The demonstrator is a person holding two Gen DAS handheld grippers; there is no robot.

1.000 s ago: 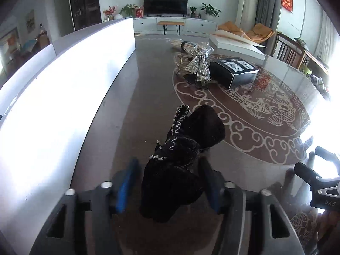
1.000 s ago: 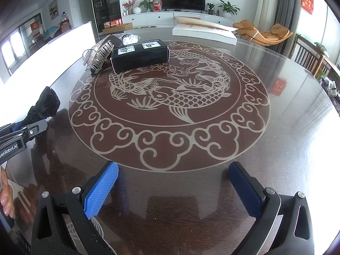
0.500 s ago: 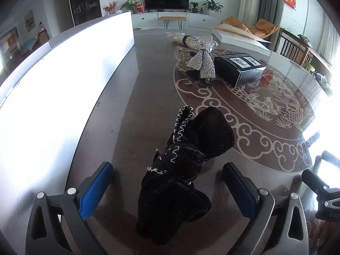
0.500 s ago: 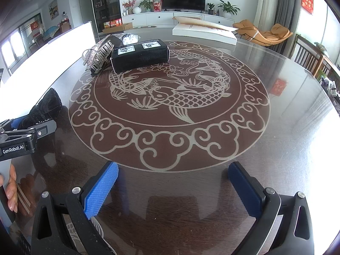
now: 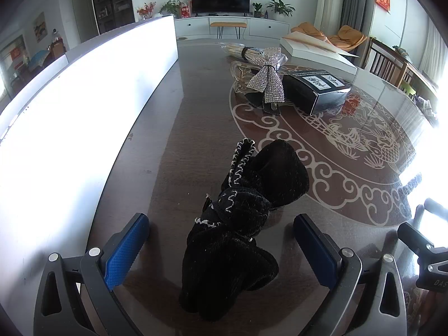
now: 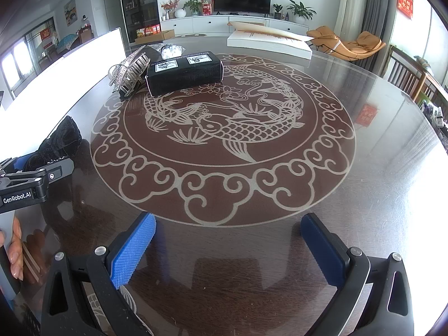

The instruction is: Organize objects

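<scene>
Tabletop [image 5: 196,117]: black cloth [image 5: 240,224] between wide left tongs [image 5: 221,247]

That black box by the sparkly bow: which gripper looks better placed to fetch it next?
Probably the right gripper: it is open and empty, with clear table running straight to the black box. The left gripper is also open, but the black cloth lies between its fingers, in its way.

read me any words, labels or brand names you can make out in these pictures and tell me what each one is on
"GenRobot.AI": white lettering on the left gripper's black body, seen in the right wrist view.
"DAS": cut-off lettering on the right gripper's body, at the left wrist view's edge.
Black box: two white labels, print too small.
Red wall hanging: characters too blurred.
</scene>
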